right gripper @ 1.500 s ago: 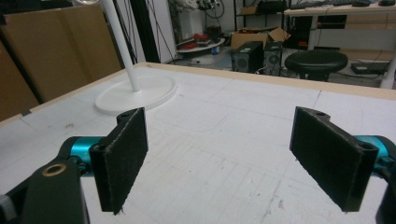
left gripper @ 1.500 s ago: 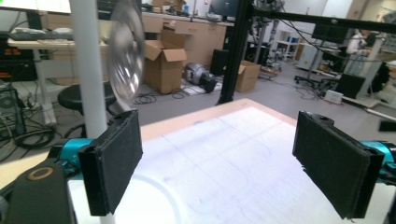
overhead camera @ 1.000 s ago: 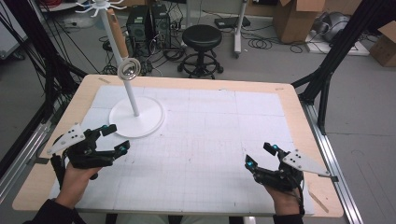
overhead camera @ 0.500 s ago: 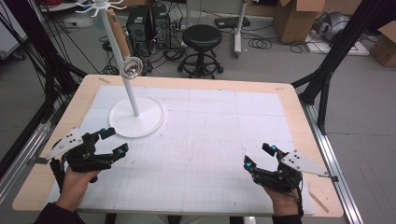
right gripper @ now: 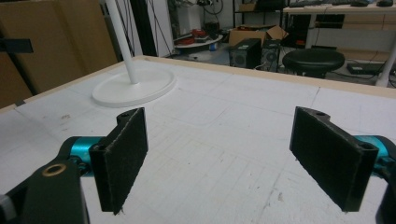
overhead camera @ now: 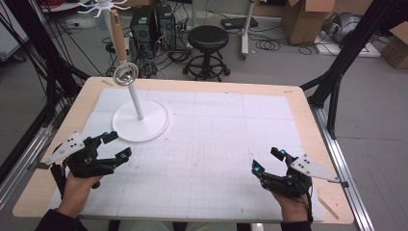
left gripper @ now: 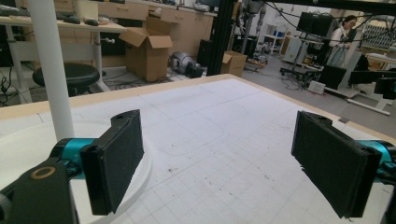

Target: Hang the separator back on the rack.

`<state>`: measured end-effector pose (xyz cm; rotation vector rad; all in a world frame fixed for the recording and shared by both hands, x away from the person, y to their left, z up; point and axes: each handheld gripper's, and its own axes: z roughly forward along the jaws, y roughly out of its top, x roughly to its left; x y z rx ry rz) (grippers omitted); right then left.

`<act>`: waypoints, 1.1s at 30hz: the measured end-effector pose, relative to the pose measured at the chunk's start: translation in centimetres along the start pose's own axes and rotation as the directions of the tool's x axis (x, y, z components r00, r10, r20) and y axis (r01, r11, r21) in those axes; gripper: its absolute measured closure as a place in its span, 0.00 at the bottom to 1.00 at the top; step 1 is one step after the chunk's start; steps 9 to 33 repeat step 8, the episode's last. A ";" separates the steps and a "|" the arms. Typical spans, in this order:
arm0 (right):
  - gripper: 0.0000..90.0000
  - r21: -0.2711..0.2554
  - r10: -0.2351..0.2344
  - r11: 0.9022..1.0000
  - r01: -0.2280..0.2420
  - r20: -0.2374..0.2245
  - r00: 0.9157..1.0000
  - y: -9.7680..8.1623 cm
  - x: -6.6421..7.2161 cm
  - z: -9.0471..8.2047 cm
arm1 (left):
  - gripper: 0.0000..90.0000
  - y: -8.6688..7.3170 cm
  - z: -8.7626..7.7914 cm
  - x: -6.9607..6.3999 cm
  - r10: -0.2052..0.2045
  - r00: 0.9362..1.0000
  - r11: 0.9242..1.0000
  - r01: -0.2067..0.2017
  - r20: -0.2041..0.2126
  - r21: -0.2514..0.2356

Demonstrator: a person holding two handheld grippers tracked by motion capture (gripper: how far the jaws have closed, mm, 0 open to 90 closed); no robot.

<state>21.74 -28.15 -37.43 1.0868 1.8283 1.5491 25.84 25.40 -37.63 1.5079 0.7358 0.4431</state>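
Left tongs (overhead camera: 117,146) shifted slightly; both gape empty.

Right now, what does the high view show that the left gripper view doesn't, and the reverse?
High view: both hands, the right gripper open, and a shiny metal piece up on the stand's pole. Left gripper view: the left gripper open and up close, and a person at a far bench. Both: the white stand, the black stool and the gridded mat.
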 end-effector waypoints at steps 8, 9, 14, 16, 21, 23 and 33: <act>0.20 -0.001 0.009 1.000 -0.009 -0.007 1.000 0.0 0.0 0.0 | 0.20 0.0 0.0 0.0 -0.006 1.000 1.000 0.006 0.001 0.001; 0.20 -0.001 0.009 1.000 -0.009 -0.007 1.000 0.0 0.0 0.0 | 0.20 0.0 0.0 0.0 -0.006 1.000 1.000 0.006 0.001 0.001; 0.20 -0.001 0.009 1.000 -0.009 -0.007 1.000 0.0 0.0 0.0 | 0.20 0.0 0.0 0.0 -0.006 1.000 1.000 0.006 0.001 0.001; 0.20 -0.001 0.009 1.000 -0.009 -0.007 1.000 0.0 0.0 0.0 | 0.20 0.0 0.0 0.0 -0.006 1.000 1.000 0.006 0.001 0.001; 0.20 -0.001 0.009 1.000 -0.009 -0.007 1.000 0.0 0.0 0.0 | 0.20 0.0 0.0 0.0 -0.006 1.000 1.000 0.006 0.001 0.001; 0.20 -0.001 0.009 1.000 -0.009 -0.007 1.000 0.0 0.0 0.0 | 0.20 0.0 0.0 0.0 -0.006 1.000 1.000 0.006 0.001 0.001; 0.20 -0.001 0.009 1.000 -0.009 -0.007 1.000 0.0 0.0 0.0 | 0.20 0.0 0.0 0.0 -0.006 1.000 1.000 0.006 0.001 0.001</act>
